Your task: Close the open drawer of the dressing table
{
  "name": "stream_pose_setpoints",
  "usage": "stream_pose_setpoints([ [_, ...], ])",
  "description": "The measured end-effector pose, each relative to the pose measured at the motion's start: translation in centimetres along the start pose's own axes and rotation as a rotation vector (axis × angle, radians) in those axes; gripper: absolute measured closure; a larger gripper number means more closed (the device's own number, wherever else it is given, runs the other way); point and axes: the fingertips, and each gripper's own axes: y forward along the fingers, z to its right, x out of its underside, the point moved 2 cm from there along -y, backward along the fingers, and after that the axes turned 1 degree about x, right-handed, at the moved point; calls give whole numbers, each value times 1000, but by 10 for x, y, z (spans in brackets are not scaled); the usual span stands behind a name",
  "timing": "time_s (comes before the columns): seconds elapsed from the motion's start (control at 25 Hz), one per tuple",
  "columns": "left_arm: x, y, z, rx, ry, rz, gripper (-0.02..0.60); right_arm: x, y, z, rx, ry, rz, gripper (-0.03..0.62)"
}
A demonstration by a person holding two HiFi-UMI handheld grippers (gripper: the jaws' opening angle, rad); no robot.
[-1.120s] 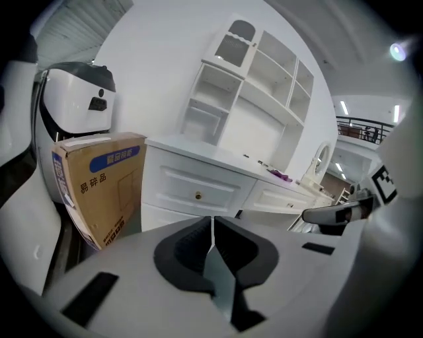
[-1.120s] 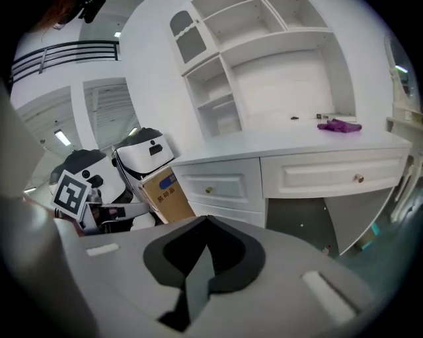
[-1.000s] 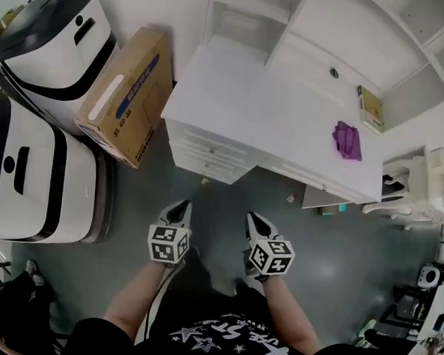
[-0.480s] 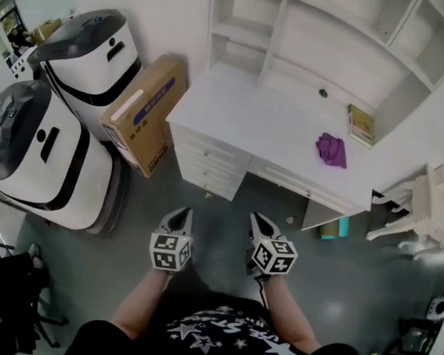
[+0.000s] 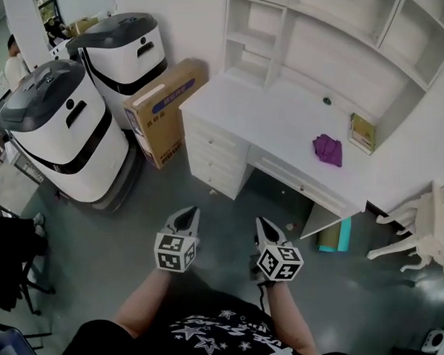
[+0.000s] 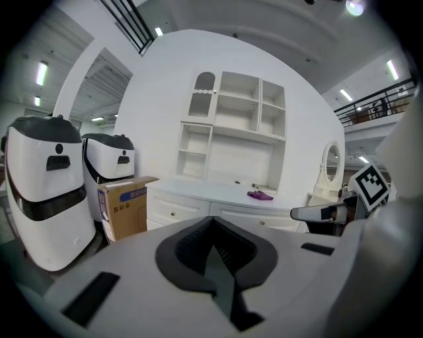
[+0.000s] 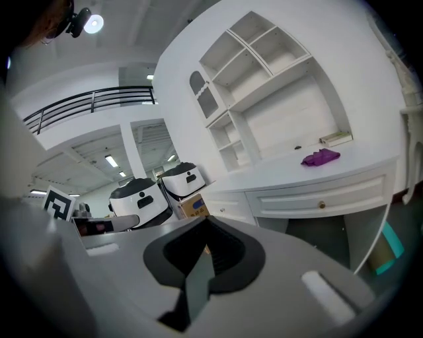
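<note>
- Now the table (image 5: 277,116) sits farther off in the head view than a second ago, with more bare floor (image 5: 228,210) between it and the grippers, so the person seems to have backed away from it
- Both the left gripper (image 5: 190,211) and the right gripper (image 5: 264,223) have their jaws pressed together on nothing; they hang side by side, well apart from the table and pointing toward it
- The drawer (image 5: 292,178) under the table's front edge looks flush with the front in both gripper views, its knob showing
- The side drawers (image 5: 208,154) at the left front corner look pushed in too, and I see none standing out
- The cloth (image 5: 327,149) lies where it did, toward the right back corner of the top
- By my reading the closing is done and this retreat ends the task, with nothing left to push
</note>
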Motion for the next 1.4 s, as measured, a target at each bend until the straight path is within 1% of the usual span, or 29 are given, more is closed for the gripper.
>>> stream_pose_setpoints([
  [0.2,19,-32,42,-37,-37,-3,572,13,-39,-1,-65,7,-17,592],
  [0.32,23,-51,61,-43,-31,-3,572,18,-52,-8,-93,21,-20,592],
  [0.44,27,-63,71,-39,-16,-4,572,25,-63,-20,-116,-22,-26,592],
  [0.52,29,-67,76,-41,-22,0,572,30,-69,-25,-130,-48,-34,592],
  [0.72,40,-76,93,-39,-47,-1,572,44,-86,-28,-158,-36,-60,592],
  [0.84,47,-92,103,-45,-57,3,572,52,-96,-28,-158,-35,-75,592],
  [0.92,53,-105,107,-53,-65,7,572,57,-104,-30,-155,-32,-76,592],
  [1.08,70,-138,110,-76,-82,21,572,69,-126,-40,-158,-61,-82,592],
  [1.28,88,-189,122,-113,-106,61,572,83,-166,-59,-185,-91,-77,592],
  [1.4,98,-224,132,-129,-110,79,572,93,-195,-71,-181,-91,-68,592],
])
